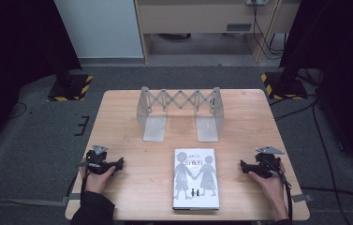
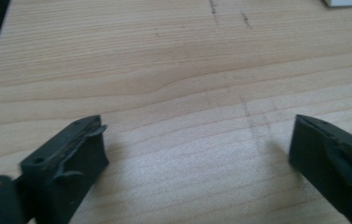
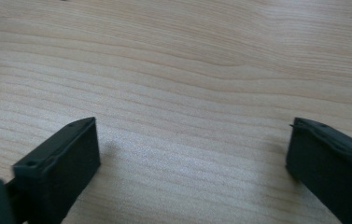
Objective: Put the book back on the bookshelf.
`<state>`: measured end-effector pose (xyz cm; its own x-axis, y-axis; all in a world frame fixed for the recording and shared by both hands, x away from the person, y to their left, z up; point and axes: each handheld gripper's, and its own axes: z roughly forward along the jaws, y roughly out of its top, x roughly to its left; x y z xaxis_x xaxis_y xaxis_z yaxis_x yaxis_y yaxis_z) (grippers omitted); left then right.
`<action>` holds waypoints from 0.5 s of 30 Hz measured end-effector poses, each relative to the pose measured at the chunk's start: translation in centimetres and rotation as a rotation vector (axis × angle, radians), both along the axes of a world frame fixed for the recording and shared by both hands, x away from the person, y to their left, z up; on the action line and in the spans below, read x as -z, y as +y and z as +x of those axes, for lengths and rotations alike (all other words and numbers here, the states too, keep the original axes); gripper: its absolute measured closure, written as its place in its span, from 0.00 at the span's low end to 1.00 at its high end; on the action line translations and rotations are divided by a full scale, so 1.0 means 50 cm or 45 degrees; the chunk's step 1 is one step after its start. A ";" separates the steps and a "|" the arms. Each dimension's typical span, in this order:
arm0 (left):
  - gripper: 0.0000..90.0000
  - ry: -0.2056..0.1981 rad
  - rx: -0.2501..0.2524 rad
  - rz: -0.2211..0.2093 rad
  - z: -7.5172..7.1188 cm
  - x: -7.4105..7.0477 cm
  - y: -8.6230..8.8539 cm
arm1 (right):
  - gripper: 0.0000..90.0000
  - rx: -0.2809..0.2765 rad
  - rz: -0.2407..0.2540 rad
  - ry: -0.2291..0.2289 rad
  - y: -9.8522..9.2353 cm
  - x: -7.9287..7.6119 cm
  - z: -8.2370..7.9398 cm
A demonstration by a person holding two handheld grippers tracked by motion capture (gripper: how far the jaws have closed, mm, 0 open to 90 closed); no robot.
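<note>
A grey-white book [image 1: 195, 178] with two dark child silhouettes on its cover lies flat near the table's front edge, in the middle. Behind it stands a metal expanding book rack [image 1: 180, 112] with scissor links and two flat base plates. My left gripper [image 1: 119, 163] rests on the table to the left of the book, jaws pointing toward it. My right gripper [image 1: 242, 166] rests to the book's right, also pointing inward. In the left gripper view the left gripper [image 2: 197, 140] stands open over bare wood. Likewise the right gripper [image 3: 192, 140] is open, nothing between its jaws.
The wooden table [image 1: 118, 122] has bare surface on both sides of the book. Black stands with yellow-striped bases [image 1: 71, 86] sit on the grey carpet at the far left and far right. A corner of the book [image 2: 348, 2] shows at the top right of the left gripper view.
</note>
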<state>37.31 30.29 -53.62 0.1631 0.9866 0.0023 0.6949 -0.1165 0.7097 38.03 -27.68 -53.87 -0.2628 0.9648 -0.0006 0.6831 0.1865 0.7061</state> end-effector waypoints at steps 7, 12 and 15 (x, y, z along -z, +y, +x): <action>0.11 -0.094 -0.015 -0.066 -0.024 -0.032 -0.005 | 0.22 0.025 -0.026 -0.145 -0.002 -0.033 -0.017; 0.16 -0.132 0.014 -0.052 -0.034 -0.045 -0.012 | 0.25 -0.033 0.029 -0.136 0.000 -0.037 -0.022; 0.17 -0.147 0.037 -0.041 -0.038 -0.049 -0.017 | 0.25 -0.049 0.048 -0.129 0.003 -0.042 -0.023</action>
